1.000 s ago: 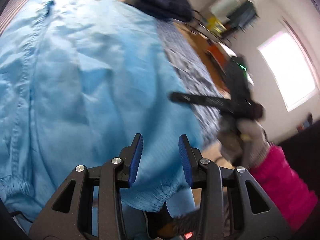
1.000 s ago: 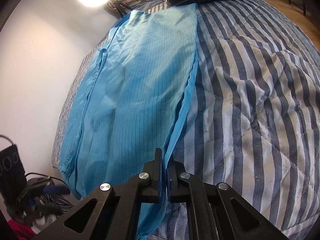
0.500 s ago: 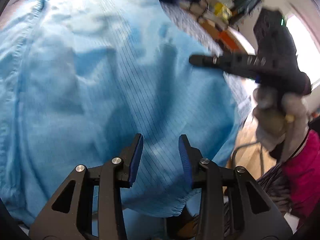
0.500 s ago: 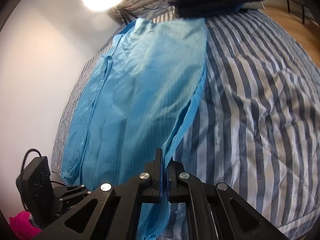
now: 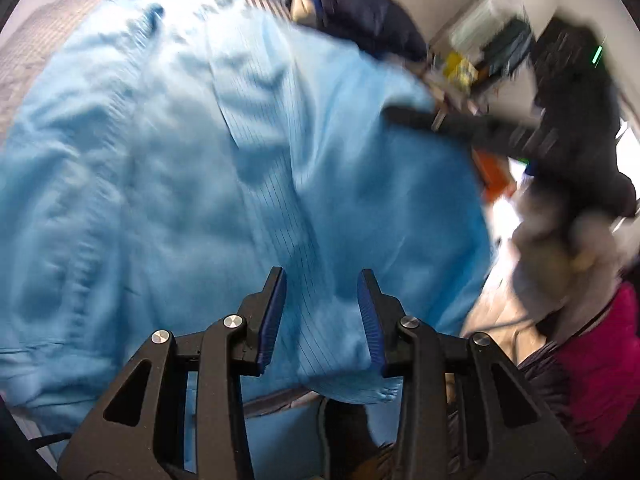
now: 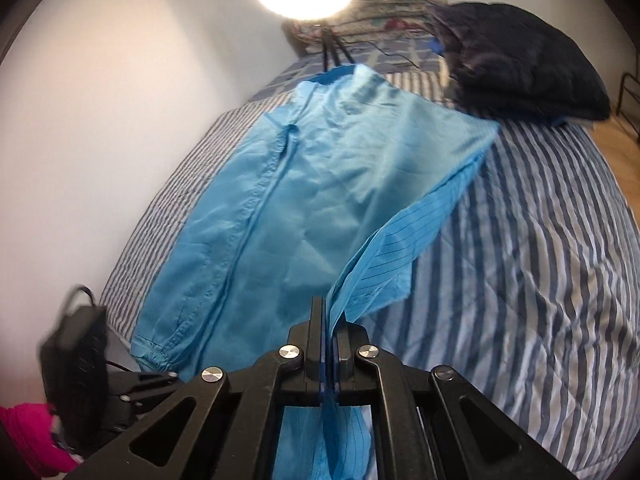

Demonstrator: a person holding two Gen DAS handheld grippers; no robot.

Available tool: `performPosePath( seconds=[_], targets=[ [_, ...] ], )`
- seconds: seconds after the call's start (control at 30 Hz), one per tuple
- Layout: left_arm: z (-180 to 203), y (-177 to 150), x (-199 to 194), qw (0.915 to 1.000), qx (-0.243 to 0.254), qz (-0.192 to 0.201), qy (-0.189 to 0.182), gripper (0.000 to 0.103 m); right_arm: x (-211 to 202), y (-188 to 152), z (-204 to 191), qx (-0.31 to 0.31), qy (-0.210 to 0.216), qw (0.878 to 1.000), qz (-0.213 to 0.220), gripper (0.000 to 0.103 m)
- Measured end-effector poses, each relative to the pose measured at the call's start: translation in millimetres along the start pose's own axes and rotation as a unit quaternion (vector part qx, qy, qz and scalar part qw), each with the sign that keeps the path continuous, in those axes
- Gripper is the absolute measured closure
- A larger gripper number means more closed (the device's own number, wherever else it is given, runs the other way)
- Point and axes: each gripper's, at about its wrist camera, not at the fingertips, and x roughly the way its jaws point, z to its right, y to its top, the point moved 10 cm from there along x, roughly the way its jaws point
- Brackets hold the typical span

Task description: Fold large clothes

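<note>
Through the left camera I see one light blue garment (image 5: 168, 184) spread over the bed, my left gripper (image 5: 322, 312) hanging above it with its two fingers parted and nothing between them. Through the right camera, my right gripper (image 6: 329, 344) pinches that garment's edge, lifted off the striped bed (image 6: 540, 248); one dark bundle (image 6: 520, 76) lies beyond.

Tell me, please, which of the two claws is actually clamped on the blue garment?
The right claw: its jaws are shut on a lifted edge of the blue garment. The left claw stands open, its blue pads apart above the cloth.
</note>
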Motion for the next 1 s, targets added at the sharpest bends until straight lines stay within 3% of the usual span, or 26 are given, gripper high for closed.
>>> performPosePath(
  seconds=[0.27, 0.5, 0.73, 0.93, 1.0],
  targets=[
    [-72.6, 55.4, -91.6, 0.9896, -0.084, 0.116, 0.011, 0.067, 47.5, 5.1, -62.8, -0.068, 0.014, 0.997, -0.038, 0.103],
    [-146.8, 76.0, -141.7, 0.9707, -0.154, 0.181, 0.035, 0.067, 110.4, -13.4, -108.0, -0.114, 0.014, 0.988, -0.107, 0.103],
    [-188.9, 69.0, -145.8, 0.9642, -0.186, 0.184, 0.046, 0.067, 144.0, -32.3, -123.5, -0.14, 0.003, 0.978, -0.152, 0.103],
    [-180.4, 66.9, -145.6, 0.9678, -0.172, 0.179, 0.044, 0.067, 139.4, -32.6, -115.4, -0.115, 0.025, 0.981, -0.153, 0.103],
    [-177.2, 67.8, -141.4, 0.9698, -0.164, 0.175, 0.044, 0.067, 130.4, -31.8, -114.2, -0.106, 0.046, 0.982, -0.152, 0.096]
  ],
)
